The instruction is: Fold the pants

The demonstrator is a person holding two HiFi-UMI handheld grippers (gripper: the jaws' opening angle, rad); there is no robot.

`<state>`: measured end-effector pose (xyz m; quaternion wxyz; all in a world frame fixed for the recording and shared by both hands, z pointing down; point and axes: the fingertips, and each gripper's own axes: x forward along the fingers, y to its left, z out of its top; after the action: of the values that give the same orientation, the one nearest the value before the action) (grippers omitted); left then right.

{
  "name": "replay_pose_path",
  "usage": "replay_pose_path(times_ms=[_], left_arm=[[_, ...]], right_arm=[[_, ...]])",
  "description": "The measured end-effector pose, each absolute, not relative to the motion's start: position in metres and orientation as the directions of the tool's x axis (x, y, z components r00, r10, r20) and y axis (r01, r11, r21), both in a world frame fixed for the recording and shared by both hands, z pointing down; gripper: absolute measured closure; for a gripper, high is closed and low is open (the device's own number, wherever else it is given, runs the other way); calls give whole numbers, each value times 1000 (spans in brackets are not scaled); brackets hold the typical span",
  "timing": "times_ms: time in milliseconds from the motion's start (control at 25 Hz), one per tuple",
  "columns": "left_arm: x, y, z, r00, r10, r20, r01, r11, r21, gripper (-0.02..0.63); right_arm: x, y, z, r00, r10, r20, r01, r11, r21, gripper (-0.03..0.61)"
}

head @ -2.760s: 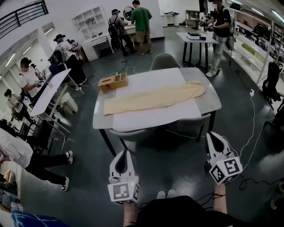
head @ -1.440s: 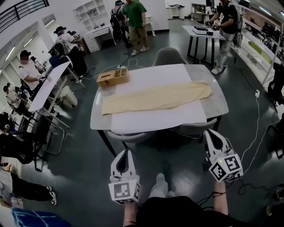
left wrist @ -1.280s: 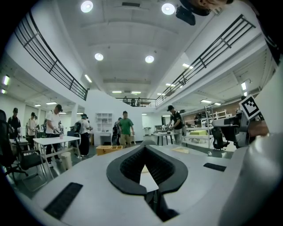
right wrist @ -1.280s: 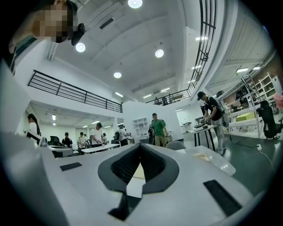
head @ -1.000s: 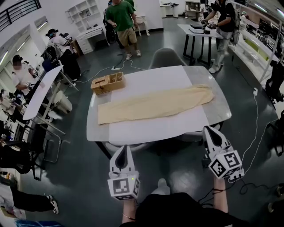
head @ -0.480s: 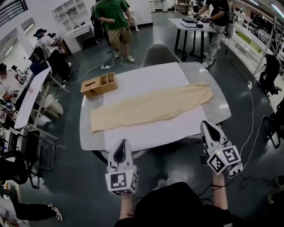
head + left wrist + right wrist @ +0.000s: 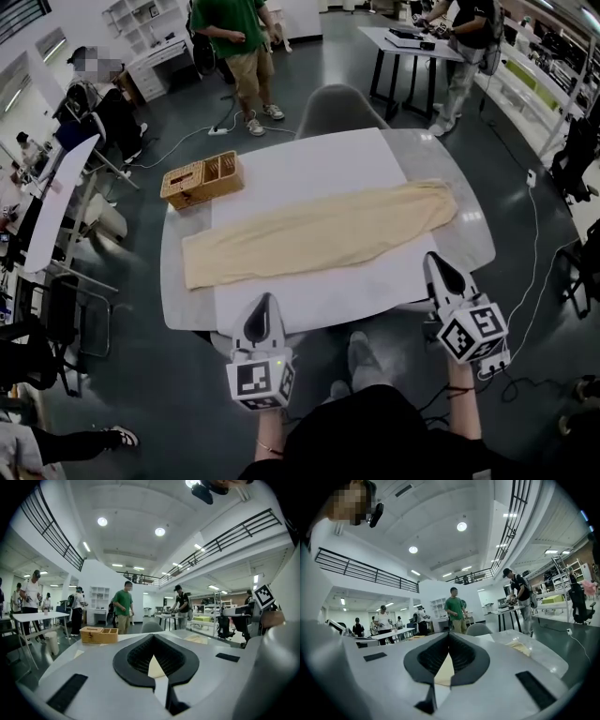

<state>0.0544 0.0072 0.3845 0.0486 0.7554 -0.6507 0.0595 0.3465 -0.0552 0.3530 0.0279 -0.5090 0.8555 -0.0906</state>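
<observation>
Clearly nothing was gripped: the left gripper (image 7: 262,300) and right gripper (image 7: 434,260) both hung clenched and empty at the near edge of the table (image 7: 176,298), short of the pants (image 7: 319,232). Likely risk: pinching only the top layer of the flat, thin cloth would drag and bunch it, skewing the fold. The pants were pale yellow, laid full-length and smooth across the white mat (image 7: 309,169), slightly slanted, near a wicker basket (image 7: 202,179).

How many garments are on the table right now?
1. The beige pants lie flat, lengthwise across the white mat on the table. The wooden box sits apart at the far left. No other cloth shows.
</observation>
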Motion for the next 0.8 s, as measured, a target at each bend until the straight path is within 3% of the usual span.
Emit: replay_pose_path(times_ms=[800], left_arm=[[127,-167,419,221,-942,253,-975,-220,33,606]], right_arm=[[411,-227,387,-478,-867,140,-869,442,-224,563]])
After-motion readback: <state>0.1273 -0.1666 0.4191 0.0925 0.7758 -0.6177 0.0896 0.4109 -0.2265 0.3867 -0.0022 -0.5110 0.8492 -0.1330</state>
